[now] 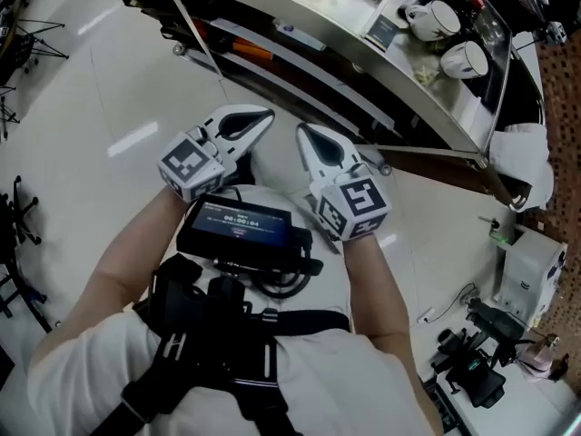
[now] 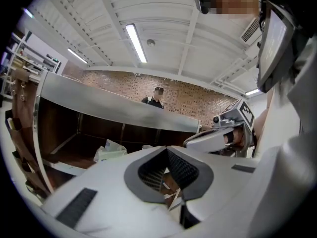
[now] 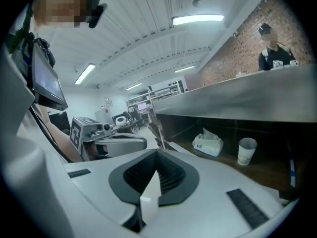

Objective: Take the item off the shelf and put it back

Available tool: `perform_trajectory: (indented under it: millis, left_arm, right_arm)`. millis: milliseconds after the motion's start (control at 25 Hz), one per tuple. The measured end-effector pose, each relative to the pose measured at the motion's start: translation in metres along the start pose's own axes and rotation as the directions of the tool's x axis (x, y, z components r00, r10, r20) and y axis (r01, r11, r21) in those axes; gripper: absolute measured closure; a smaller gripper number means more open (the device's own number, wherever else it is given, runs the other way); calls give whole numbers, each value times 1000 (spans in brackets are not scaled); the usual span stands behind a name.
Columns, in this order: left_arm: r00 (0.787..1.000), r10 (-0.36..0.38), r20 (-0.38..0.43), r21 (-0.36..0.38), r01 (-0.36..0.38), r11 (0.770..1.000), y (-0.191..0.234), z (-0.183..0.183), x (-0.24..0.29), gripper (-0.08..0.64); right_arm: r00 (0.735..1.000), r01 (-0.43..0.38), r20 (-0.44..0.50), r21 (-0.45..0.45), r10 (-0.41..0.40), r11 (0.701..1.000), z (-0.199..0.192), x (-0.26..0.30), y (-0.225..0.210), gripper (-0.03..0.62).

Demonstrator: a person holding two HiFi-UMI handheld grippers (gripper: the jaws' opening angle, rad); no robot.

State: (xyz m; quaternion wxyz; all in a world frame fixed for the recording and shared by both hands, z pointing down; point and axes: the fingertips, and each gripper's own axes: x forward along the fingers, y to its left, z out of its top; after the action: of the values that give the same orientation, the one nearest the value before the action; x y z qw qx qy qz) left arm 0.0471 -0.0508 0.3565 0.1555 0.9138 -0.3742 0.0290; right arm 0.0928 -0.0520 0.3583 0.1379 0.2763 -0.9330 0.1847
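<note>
Before the shelf [image 3: 262, 165], the left gripper [image 1: 267, 117] and right gripper [image 1: 303, 131] are hovering clamped shut and empty, risking toppling the paper cup [image 3: 246, 151] if pushed in unopened.

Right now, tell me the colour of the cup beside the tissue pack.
White; the cup shows best in the right gripper view.

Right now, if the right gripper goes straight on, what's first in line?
Likely the shelf, its lower board near the end post, ahead of the right gripper. The tissue pack and paper cup sit right of that line. Depth unclear.
</note>
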Motion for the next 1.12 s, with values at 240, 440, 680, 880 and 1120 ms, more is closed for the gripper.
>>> perform_trajectory:
  millis: [240, 440, 680, 880, 1120]
  left_arm:
    - [1000, -2, 6, 1, 2, 1000, 39, 2, -10, 551]
    - [1000, -20, 3, 17, 20, 1000, 61, 4, -10, 551]
    - [999, -42, -20, 9, 42, 999, 83, 5, -12, 551]
    - [998, -55, -36, -5, 55, 998, 95, 3, -17, 551]
    - [1000, -10, -14, -22, 10, 1000, 113, 1, -28, 551]
  right_arm:
    - [1000, 17, -18, -3, -17, 1000, 8, 33, -2, 584]
    - [998, 51, -23, 17, -50, 999, 7, 54, -13, 583]
    - [992, 122, 40, 48, -124, 991, 12, 77, -39, 583]
    - [976, 211, 56, 26, -212, 977, 13, 92, -66, 583]
    - [959, 281, -22, -11, -281, 960, -11, 114, -98, 531]
